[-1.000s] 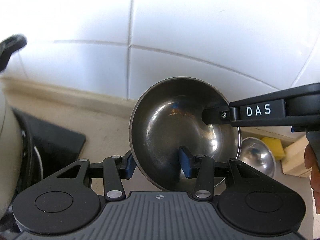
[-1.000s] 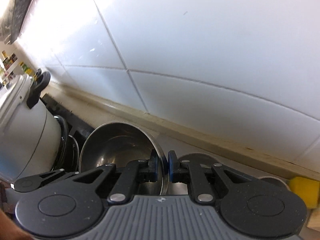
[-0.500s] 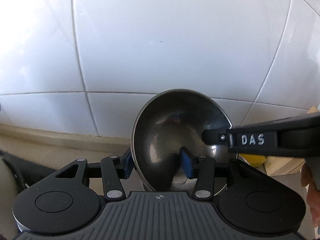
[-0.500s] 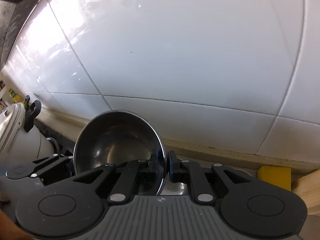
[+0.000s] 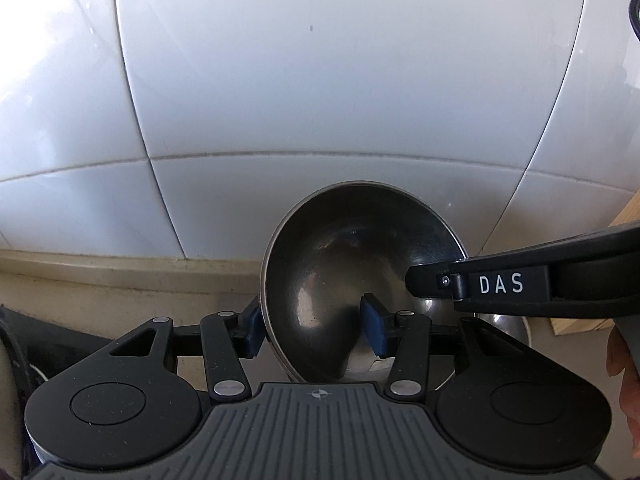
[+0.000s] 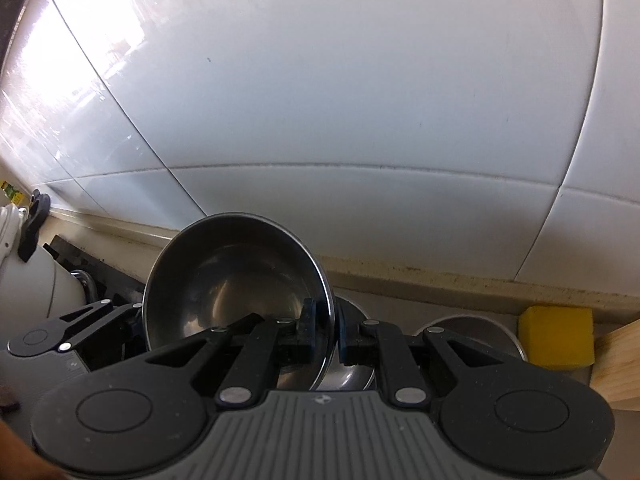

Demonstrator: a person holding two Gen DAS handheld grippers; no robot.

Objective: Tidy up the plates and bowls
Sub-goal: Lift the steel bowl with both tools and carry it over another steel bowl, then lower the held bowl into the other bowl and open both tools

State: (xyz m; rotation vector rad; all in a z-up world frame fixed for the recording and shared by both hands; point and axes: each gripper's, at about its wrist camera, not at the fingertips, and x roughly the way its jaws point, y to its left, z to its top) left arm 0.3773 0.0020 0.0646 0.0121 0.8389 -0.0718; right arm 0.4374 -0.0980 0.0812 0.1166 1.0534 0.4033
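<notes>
My right claw [image 6: 326, 334] is pinching the rim of the steel bowl [image 6: 236, 280], lifted and tilted before the tiled wall [image 6: 360, 100]. My left claw [image 5: 314, 330] is straddling its other rim, pads loose. A lower bowl [image 6: 472, 328] is sitting half hidden.

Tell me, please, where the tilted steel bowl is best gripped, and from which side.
The steel bowl stands tilted on edge, its wall thin. Pinch the rim from the near side, one pad inside, one outside, as the right tool does.
</notes>
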